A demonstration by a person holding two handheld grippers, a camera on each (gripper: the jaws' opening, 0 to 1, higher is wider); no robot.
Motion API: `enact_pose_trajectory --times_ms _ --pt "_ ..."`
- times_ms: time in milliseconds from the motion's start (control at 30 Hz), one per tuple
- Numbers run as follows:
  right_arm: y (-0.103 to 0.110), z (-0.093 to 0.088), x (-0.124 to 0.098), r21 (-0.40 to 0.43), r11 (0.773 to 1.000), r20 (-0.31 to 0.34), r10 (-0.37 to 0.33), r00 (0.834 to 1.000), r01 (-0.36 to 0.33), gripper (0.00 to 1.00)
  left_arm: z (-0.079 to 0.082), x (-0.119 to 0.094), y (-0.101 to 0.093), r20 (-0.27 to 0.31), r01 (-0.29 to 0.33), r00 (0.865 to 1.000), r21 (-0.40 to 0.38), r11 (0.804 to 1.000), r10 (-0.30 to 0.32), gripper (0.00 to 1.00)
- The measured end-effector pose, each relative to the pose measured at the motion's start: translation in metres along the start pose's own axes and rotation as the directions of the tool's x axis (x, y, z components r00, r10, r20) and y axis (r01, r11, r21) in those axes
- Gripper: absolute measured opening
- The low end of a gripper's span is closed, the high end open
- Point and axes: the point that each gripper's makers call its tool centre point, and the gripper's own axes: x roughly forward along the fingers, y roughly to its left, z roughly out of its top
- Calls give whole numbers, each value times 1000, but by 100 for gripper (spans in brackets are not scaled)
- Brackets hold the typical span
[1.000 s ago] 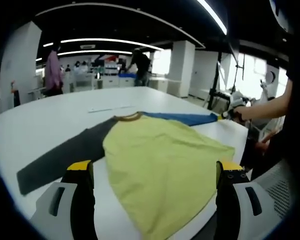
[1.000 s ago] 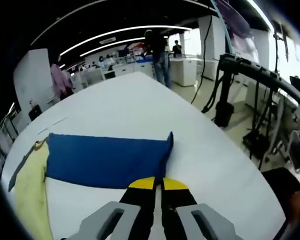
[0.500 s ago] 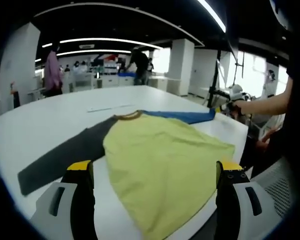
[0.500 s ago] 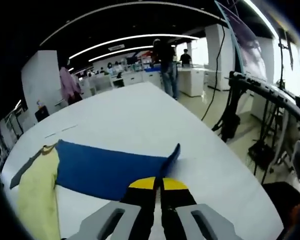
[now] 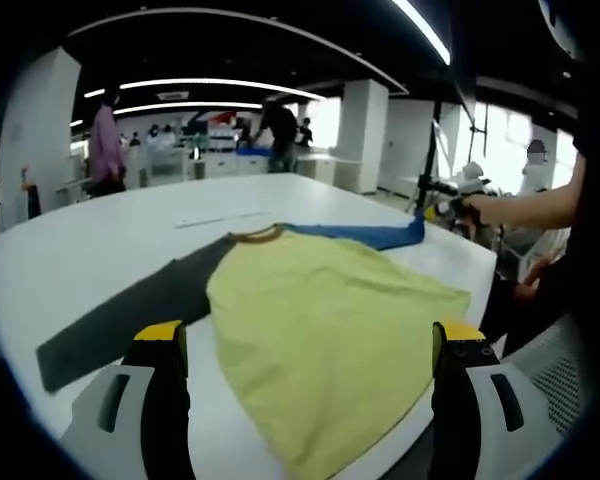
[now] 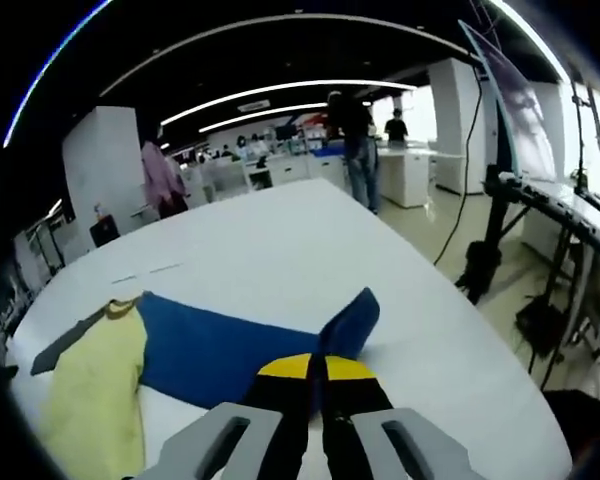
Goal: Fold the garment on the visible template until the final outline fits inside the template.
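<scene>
Our right claw (image 6: pixel 315 372), pressed together, pinches the blue sleeve (image 6: pixel 230 345) cuff just ahead; we should carry it smoothly over the yellow garment (image 5: pixel 320 335). Left claw (image 5: pixel 305 345) hovers spread, garment between its jaws.

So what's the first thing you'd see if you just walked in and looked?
A big yellow shirt spread flat on the white table, with one dark grey sleeve stretched out to the side. The right gripper pinches the end of the blue sleeve and lifts it off the table. The left gripper hangs open over the near edge of the shirt.
</scene>
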Motion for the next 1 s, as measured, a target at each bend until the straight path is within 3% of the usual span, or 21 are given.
enact_pose_trajectory --times_ms 467,1000 --pt "39 19 5 -14 993 36 122 992 -121 0 1 -1 -1 6 -5 1000 4 1000 5 99" --pt "98 24 15 -80 960 9 270 963 -268 0 0 0 -2 8 -1 1000 8 1000 0 99"
